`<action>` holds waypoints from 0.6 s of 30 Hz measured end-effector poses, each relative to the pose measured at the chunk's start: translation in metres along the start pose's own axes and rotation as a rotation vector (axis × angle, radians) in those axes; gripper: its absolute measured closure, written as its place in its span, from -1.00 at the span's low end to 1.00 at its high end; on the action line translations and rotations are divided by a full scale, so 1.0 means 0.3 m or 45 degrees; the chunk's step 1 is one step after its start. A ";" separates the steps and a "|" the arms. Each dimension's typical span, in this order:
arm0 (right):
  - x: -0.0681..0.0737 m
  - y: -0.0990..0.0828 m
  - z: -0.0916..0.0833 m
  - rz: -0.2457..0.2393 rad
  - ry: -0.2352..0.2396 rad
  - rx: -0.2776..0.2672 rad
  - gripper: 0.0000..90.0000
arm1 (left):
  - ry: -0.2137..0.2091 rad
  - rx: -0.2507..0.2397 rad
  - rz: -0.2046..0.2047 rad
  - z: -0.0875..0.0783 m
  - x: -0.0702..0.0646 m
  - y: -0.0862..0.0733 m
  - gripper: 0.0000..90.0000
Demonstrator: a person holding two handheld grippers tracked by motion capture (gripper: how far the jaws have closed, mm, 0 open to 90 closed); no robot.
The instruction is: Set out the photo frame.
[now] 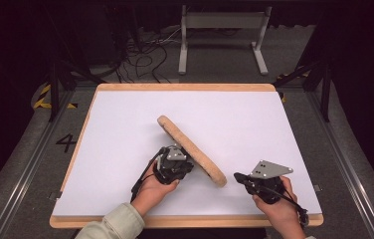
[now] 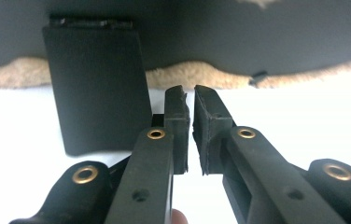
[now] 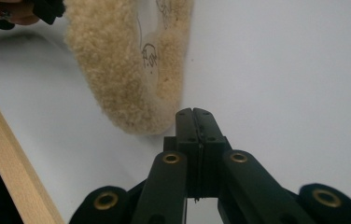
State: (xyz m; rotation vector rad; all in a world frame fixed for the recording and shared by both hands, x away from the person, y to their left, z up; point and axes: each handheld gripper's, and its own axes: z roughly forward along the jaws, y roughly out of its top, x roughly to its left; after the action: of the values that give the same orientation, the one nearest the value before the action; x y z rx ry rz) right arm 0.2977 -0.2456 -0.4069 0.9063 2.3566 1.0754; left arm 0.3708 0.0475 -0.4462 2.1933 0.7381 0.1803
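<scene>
A long oval tan fleece pad [image 1: 190, 147] stands tilted on its edge on the white table top [image 1: 125, 119], running from the middle toward the front right. My left gripper [image 1: 186, 164] sits right against its left side, near the low end. In the left gripper view the jaws [image 2: 190, 93] stand a narrow gap apart with nothing between them, facing the pad's dark underside [image 2: 257, 37], its fleece rim [image 2: 187, 74] and a black flap [image 2: 96, 88]. My right gripper [image 1: 237, 176] rests just right of the pad's near end [image 3: 122, 70], jaws [image 3: 193, 112] pressed together and empty.
The table has a wooden rim [image 1: 185, 87]; its edge [image 3: 10, 163] runs close to my right gripper. Beyond the far edge a grey metal stand [image 1: 222, 20] and loose cables [image 1: 145, 55] lie on the floor. A painted 4 [image 1: 65, 142] marks the floor at left.
</scene>
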 end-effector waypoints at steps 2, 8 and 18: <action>0.003 0.004 0.011 -0.008 0.009 0.005 1.00 | 0.003 0.001 0.008 -0.011 -0.003 -0.007 0.85; 0.037 0.029 0.070 -0.071 0.061 0.044 1.00 | 0.016 -0.005 0.027 -0.083 -0.012 -0.045 0.82; 0.106 0.043 0.086 -0.113 0.161 0.044 1.00 | 0.057 -0.051 -0.051 -0.191 0.032 -0.105 0.81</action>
State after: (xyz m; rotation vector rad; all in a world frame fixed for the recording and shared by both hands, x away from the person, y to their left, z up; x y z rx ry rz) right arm 0.2950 -0.2035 -0.4159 0.7581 2.4999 1.0894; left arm 0.3443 0.1062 -0.4319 2.1412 0.7957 0.2228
